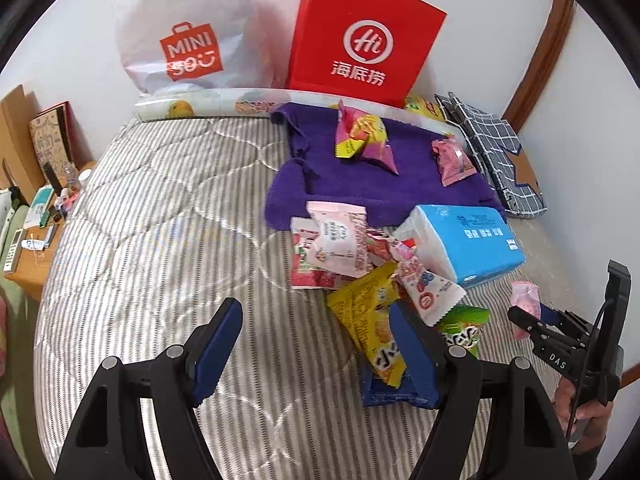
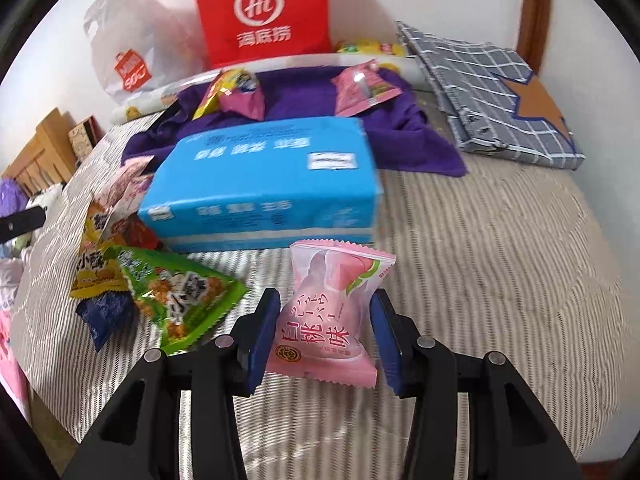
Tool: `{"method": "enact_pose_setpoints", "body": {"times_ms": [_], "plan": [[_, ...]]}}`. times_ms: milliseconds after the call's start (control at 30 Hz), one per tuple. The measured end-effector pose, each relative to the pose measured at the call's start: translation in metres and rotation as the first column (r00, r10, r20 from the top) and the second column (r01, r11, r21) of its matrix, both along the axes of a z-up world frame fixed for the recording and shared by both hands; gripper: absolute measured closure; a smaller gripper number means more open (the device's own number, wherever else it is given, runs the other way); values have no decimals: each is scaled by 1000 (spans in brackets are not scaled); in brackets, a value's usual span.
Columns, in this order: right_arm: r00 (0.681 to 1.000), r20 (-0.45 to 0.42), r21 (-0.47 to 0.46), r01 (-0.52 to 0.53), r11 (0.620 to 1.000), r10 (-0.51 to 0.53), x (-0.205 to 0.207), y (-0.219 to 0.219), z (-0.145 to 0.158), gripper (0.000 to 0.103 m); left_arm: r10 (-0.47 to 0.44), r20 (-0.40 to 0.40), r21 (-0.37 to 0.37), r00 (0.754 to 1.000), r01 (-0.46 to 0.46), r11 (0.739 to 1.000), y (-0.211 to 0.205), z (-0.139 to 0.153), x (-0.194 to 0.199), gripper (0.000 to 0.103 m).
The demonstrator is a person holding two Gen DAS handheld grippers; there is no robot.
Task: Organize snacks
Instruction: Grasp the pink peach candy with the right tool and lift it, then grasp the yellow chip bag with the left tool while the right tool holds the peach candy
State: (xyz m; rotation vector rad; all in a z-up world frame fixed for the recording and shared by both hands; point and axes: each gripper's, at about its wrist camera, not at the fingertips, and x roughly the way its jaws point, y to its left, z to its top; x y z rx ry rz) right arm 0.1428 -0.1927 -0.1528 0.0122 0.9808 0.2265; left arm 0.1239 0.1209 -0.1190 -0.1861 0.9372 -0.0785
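A striped quilt [image 1: 160,208] covers the bed. At twelve o'clock a red paper bag [image 1: 366,36] leans on the wall, a white plastic bag [image 1: 188,28] at eleven. A checked cloth [image 2: 492,92] lies at two, a cluttered wooden nightstand [image 1: 36,248] at nine.

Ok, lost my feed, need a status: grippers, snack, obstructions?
Left gripper open, empty. Right gripper straddling pink peach snack, pads not yet pressing. Blue tissue pack just beyond.
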Motion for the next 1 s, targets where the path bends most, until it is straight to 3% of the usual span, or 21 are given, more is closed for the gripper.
{"method": "enact_pose_setpoints", "body": {"times_ms": [300,733,1000], "plan": [[1000,16,-1,27,1000,-27,-4,-21,0,57,-62,-40,3,997,63,998,-29,-18,8,29],[998,7,3,65,998,-65,-12,-46,-11,57,-80,-84,-3,993,80,997,-44,-40,15,31],[997,0,5,74,997,-74,-12,-53,-15,57,-87,-102,-6,991,87,996,-48,-49,22,39]]}}
